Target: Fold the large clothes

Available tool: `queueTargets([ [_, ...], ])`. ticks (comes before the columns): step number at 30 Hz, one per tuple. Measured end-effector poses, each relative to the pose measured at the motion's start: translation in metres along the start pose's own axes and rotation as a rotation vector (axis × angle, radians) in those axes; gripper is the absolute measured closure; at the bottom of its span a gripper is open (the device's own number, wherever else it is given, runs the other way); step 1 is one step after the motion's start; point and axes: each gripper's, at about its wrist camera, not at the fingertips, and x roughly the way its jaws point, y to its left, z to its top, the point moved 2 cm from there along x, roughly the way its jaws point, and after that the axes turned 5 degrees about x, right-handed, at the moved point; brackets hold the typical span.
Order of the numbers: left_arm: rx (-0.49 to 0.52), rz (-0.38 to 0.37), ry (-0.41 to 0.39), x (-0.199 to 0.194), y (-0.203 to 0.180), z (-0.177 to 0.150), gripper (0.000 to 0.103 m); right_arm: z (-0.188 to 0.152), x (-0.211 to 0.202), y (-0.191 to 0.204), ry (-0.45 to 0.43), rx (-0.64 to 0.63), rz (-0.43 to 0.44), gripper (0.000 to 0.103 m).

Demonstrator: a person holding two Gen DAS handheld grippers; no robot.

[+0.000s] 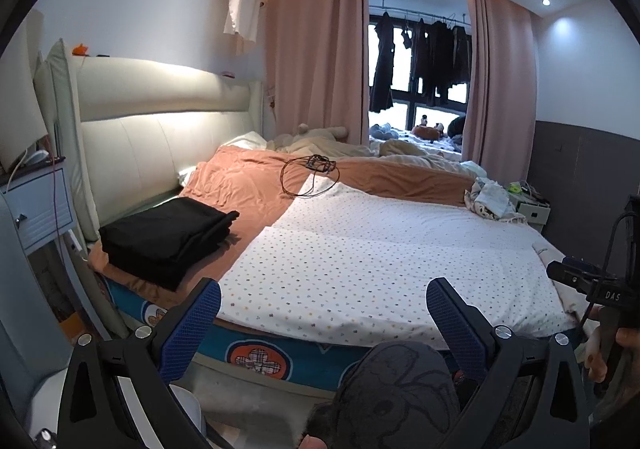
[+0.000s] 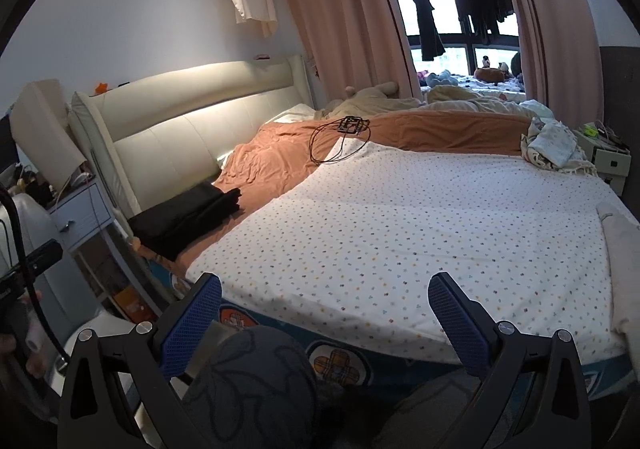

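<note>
A folded black garment [image 1: 170,235] lies stacked on the orange sheet at the bed's near left corner; it also shows in the right wrist view [image 2: 186,215]. A crumpled white patterned garment [image 1: 492,201] lies at the far right of the bed, also in the right wrist view [image 2: 554,147]. My left gripper [image 1: 323,313] is open and empty, held in front of the bed's near edge. My right gripper [image 2: 325,311] is open and empty, also before the near edge. A dark grey printed cloth [image 1: 396,397] sits low between the fingers in both views [image 2: 256,385].
A white dotted sheet [image 1: 380,261] covers the bed's near half. A black cable with a small device [image 1: 312,169] lies mid-bed. A cream headboard [image 1: 160,137] and nightstand [image 1: 38,205] are at left, another nightstand [image 2: 608,157] at right. Pink curtains [image 1: 316,49] hang behind.
</note>
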Motion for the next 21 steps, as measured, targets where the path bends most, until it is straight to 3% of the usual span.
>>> queueTargets([
  [13,0.021,0.011,-0.052,-0.012,-0.026,-0.021,0.0,-0.035,-0.046,-0.009,-0.093,-0.02,-0.048,0.0],
  [21,0.013,-0.004,-0.052,-0.006,-0.029,-0.029,0.0,-0.041,-0.044,-0.017,-0.111,0.006,-0.062,0.0],
])
